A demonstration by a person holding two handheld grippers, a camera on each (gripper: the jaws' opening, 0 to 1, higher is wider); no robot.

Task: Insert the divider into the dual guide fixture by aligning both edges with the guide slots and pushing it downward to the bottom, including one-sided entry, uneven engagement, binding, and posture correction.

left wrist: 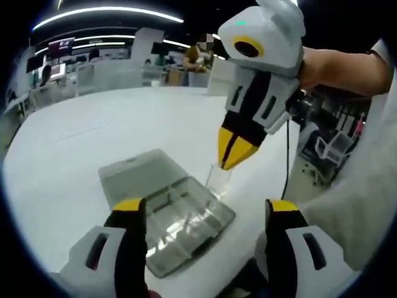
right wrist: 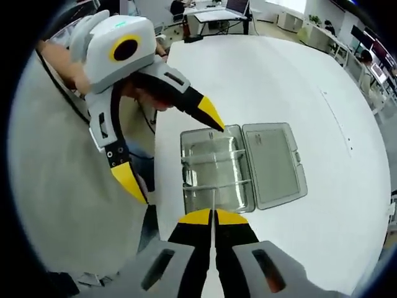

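White table (left wrist: pixel 93 136) carries a clear box (left wrist: pixel 180 220); right gripper (left wrist: pixel 236 156) pinches the divider (left wrist: pixel 218 179), left gripper (left wrist: pixel 205 208) spread.

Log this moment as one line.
right gripper: shut on divider, above box | left gripper: open, beside box | lid: open | table

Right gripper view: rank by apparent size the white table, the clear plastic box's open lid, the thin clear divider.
1. White table
2. Open lid of the clear plastic box
3. Thin clear divider, seen edge-on in the shut right gripper, so its true size is unsure.
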